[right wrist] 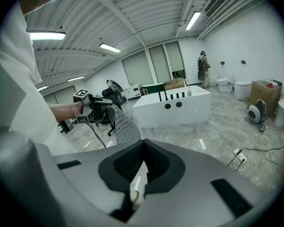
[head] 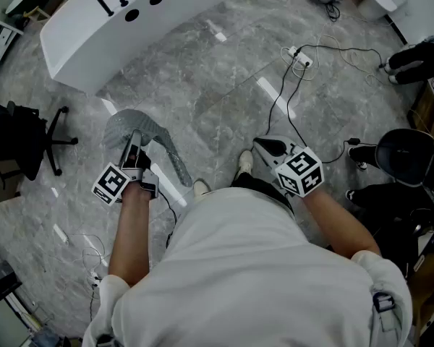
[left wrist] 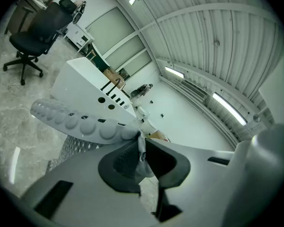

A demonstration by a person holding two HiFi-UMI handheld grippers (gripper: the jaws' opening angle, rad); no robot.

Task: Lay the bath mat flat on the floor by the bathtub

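The left claw (head: 134, 152) pinches the bath mat (head: 172, 159) by one edge; it droops, limp and probably light. The right claw (head: 269, 147), closed and empty, could take the hanging end.

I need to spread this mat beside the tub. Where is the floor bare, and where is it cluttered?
Bare floor lies between the bathtub and the bath mat hanging from the left gripper. Crowded: power strip and cables to the right, office chair to the left.
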